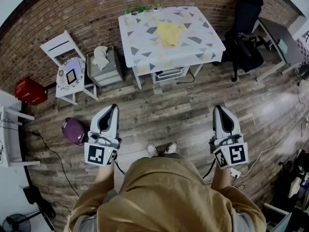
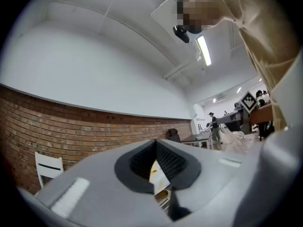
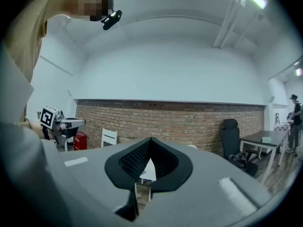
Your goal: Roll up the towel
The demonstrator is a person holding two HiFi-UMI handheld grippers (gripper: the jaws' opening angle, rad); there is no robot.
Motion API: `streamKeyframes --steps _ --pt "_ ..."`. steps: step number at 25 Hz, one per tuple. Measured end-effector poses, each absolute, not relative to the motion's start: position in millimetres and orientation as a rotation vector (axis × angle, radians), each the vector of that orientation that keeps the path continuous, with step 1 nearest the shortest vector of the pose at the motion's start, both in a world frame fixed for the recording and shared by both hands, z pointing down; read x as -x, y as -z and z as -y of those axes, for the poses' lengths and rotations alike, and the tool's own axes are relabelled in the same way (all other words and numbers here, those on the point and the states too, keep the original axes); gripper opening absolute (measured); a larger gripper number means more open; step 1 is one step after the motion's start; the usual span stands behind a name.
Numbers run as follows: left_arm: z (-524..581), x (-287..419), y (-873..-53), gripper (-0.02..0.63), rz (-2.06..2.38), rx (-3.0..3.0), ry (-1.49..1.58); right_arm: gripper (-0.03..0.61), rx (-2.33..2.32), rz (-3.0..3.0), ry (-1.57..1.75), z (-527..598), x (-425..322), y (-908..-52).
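L tool: your left gripper [image 1: 111, 111] has its jaws closed tip to tip, pads together, nothing between them.
R tool: your right gripper [image 1: 219, 111] is likewise fully closed and empty.
Posn: you hold both tools over the wood floor [image 1: 164, 115], one either side of your feet [image 1: 161, 150], well short of the table [image 1: 140, 57], noses toward it.
Towel: the yellow towel [image 1: 170, 33] lies loose, not rolled, on the patterned tabletop, approx. centre-far side, well apart from both tools.
Left of table: grey cabinet [image 1: 104, 71] w/ a pale cloth [image 1: 100, 57] on top; white chair [image 1: 63, 46] just beside it.
Right of table: black office chair [image 1: 246, 28], then a desk [image 1: 280, 37].
Floor, your left: purple item [image 1: 73, 130] near the L tool, type not clear; red crate [image 1: 30, 91] further out.
Backdrop: brick wall [image 1: 72, 13].
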State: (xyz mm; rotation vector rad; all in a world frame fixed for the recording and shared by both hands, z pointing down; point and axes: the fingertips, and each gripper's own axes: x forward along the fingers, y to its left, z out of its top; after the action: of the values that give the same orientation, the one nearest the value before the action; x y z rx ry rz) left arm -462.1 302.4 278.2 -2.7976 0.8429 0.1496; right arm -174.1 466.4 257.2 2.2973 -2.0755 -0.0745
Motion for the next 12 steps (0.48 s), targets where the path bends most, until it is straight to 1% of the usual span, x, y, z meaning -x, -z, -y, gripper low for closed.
streamKeyframes --steps 12 --pt "-324 449 -274 0.054 -0.880 2.791 -0.182 0.005 -2.304 2.056 0.083 -495 157 -253"
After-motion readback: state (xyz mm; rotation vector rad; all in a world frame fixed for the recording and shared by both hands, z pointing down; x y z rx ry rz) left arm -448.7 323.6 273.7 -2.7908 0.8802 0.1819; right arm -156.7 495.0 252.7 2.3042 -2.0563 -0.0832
